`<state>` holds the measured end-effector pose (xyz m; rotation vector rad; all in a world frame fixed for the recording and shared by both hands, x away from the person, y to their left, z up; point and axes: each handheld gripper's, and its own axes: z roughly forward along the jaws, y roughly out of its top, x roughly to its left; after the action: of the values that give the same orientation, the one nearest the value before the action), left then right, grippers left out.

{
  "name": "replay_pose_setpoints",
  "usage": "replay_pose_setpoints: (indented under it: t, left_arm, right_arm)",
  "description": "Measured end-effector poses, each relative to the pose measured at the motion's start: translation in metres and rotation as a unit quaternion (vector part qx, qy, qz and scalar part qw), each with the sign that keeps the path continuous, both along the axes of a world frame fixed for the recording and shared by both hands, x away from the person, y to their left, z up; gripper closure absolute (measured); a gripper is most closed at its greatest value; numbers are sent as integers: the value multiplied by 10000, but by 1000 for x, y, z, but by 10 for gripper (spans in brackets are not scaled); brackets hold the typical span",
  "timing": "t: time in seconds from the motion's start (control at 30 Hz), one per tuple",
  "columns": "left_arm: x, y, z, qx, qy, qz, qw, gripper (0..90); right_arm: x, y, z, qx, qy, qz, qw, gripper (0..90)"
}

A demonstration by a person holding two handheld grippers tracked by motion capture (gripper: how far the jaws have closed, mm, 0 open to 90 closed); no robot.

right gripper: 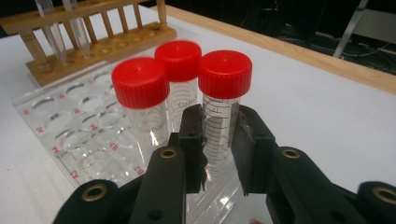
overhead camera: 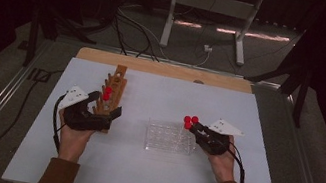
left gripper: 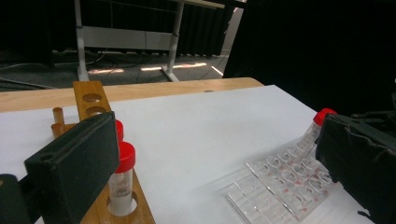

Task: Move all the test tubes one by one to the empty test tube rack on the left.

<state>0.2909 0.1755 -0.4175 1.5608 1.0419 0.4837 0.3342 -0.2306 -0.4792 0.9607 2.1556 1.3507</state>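
Three red-capped clear tubes [overhead camera: 190, 121] stand at the right end of a clear plastic well tray [overhead camera: 169, 137]. My right gripper [right gripper: 219, 121] is shut on the rightmost tube [right gripper: 224, 72], its pads pressing the tube's marked body just below the cap; the other two tubes [right gripper: 140, 84] stand just to its left. In the high view this gripper [overhead camera: 195, 126] reaches in from the right. My left gripper [overhead camera: 108, 104] stands open with its jaws on either side of the near end of a wooden tube rack [overhead camera: 117, 81], which holds red-capped tubes [left gripper: 123, 158].
A white sheet [overhead camera: 145, 180] covers the table, with a wooden strip [overhead camera: 165, 69] along its far edge. Beyond it a metal table frame [overhead camera: 212, 3] and loose cables [overhead camera: 137, 26] lie on the floor. Metal rails run along both sides of the table.
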Motion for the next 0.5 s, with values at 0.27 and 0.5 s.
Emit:
replay_pose_setpoints:
  t: [0.27, 0.5]
  left_arm:
    - [0, 0, -1, 15, 19, -7, 10000, 7]
    - [0, 0, -1, 16, 23, -10, 10000, 7]
  right_arm:
    - [-5, -4, 13, 216, -169, -50, 9996, 744]
    - [-10, -8, 30, 338, -338, -54, 9988, 744]
